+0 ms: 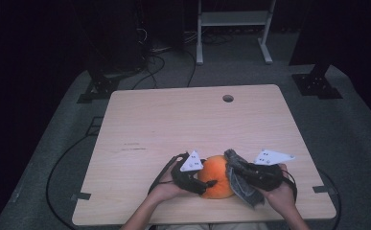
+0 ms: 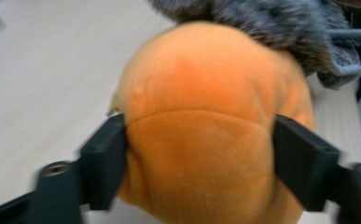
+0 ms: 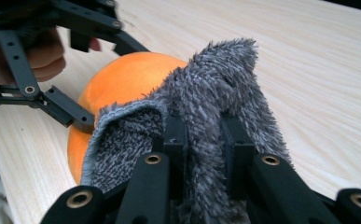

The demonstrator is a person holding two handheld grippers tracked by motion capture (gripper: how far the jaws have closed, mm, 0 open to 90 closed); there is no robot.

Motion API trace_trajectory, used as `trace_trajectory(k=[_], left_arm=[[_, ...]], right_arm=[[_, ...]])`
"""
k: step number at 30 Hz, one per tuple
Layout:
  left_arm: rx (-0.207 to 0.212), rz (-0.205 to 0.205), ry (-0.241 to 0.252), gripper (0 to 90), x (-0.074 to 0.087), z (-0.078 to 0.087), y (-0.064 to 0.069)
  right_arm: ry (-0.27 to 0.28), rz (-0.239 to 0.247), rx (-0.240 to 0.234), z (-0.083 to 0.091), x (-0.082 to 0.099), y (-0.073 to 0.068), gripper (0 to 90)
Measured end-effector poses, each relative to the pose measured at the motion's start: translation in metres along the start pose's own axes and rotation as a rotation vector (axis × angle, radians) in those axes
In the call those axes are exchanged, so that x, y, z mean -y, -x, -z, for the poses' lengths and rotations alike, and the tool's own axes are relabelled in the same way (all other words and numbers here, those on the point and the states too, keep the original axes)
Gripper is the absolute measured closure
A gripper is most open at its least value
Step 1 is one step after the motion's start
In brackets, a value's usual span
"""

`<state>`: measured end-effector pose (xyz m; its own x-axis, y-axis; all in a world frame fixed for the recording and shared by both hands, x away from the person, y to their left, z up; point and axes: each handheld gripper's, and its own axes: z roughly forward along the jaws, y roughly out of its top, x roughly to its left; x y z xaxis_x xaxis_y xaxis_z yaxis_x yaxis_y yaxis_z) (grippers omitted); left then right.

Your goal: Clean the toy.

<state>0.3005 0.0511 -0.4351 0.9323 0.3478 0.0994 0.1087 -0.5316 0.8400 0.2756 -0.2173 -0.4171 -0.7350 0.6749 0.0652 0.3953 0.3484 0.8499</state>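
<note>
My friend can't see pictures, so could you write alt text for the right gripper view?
Two black jaws pinch a fluffy grey cloth against an orange plush ball on a pale wooden table. At upper left, the left gripper clasps the ball, with a hand behind it.

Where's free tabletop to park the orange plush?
Bare wood from the plush back to the cable hole, plus the near-left corner of the table. Crowded at the near edge: left gripper on the plush, right gripper pinching the grey cloth.
</note>
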Motion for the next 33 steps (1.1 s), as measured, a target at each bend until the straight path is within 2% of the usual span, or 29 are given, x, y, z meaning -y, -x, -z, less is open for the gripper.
trace_trajectory(k=[1, 2, 4, 5, 7, 8, 9, 10, 11, 13, 14, 15, 16, 17, 18, 20, 23, 25, 27, 30, 31, 33], left_arm=[[-0.018, -0.032, 0.012, 30.4, -0.002, 0.001, 0.002], [-0.067, -0.086, 0.037, 31.5, -0.005, 0.003, 0.005], [-0.127, -0.165, 0.042, 31.6, -0.010, 0.003, 0.007], [-0.131, -0.177, 0.038, 31.1, -0.010, 0.002, 0.008], [-0.111, -0.206, 0.040, 28.7, -0.009, -0.001, 0.012], [-0.101, -0.202, 0.036, 26.1, -0.009, -0.001, 0.013], [-0.092, -0.175, 0.033, 20.6, -0.009, 0.000, 0.012], [-0.066, -0.116, 0.037, 16.1, -0.008, 0.002, 0.006], [-0.056, -0.060, 0.056, 12.0, -0.007, 0.005, 0.001], [-0.055, 0.033, 0.064, 8.1, -0.005, 0.009, -0.009], [-0.049, 0.065, 0.051, 5.1, -0.004, 0.009, -0.012], [-0.031, 0.120, 0.022, 4.0, -0.003, 0.006, -0.015], [0.006, 0.144, 0.006, 4.2, 0.001, 0.002, -0.015], [0.028, 0.123, 0.010, 13.7, 0.002, 0.002, -0.013], [0.018, 0.082, 0.019, 20.5, 0.002, 0.002, -0.010], [0.002, 0.064, 0.020, 24.4, 0.001, 0.001, -0.007], [-0.006, 0.048, 0.018, 25.7, 0.001, 0.001, -0.006], [-0.005, 0.061, 0.020, 25.7, 0.002, 0.001, -0.008], [-0.007, 0.062, 0.027, 25.7, 0.003, 0.001, -0.008], [-0.046, 0.033, 0.038, 26.2, 0.001, 0.001, -0.004], [-0.069, 0.020, 0.062, 27.4, -0.001, 0.002, -0.003], [-0.090, 0.009, 0.100, 29.6, -0.006, 0.002, -0.001]], right_arm=[[0.006, -0.001, 0.008, 0.002, -0.001, 0.001, 74.4], [0.014, 0.003, 0.019, 0.004, -0.002, 0.001, 74.4], [0.040, 0.023, 0.069, 0.008, -0.005, -0.001, 74.4], [0.064, 0.035, 0.069, 0.010, -0.008, -0.004, 74.4], [0.093, 0.064, 0.047, 0.007, -0.013, -0.012, 74.4], [0.085, 0.082, 0.036, 0.004, -0.014, -0.015, 74.3], [0.063, 0.109, 0.044, -0.002, -0.014, -0.020, 74.3], [0.058, 0.119, 0.045, -0.005, -0.013, -0.021, 74.4], [0.053, 0.102, 0.022, -0.008, -0.011, -0.020, 74.6], [0.056, 0.095, 0.015, -0.009, -0.008, -0.020, 74.7], [0.051, 0.109, 0.024, -0.008, -0.007, -0.022, 74.6], [0.048, 0.116, 0.027, -0.007, -0.007, -0.023, 74.6], [0.050, 0.120, 0.026, -0.006, -0.006, -0.023, 74.6], [0.048, 0.123, 0.023, -0.006, -0.004, -0.023, 74.4], [0.047, 0.125, 0.026, -0.006, -0.004, -0.023, 74.4], [0.050, 0.112, 0.024, -0.004, -0.003, -0.018, 74.1], [0.045, 0.037, 0.018, -0.002, 0.002, -0.002, 74.1], [0.022, 0.003, 0.059, -0.001, 0.007, 0.009, 73.9], [-0.004, -0.037, 0.069, 0.000, 0.010, 0.018, 73.9], [-0.003, -0.020, 0.084, 0.004, 0.007, 0.016, 74.3], [0.013, 0.006, 0.092, 0.005, 0.004, 0.010, 74.2], [0.058, 0.052, 0.067, 0.009, -0.005, -0.002, 74.2]])
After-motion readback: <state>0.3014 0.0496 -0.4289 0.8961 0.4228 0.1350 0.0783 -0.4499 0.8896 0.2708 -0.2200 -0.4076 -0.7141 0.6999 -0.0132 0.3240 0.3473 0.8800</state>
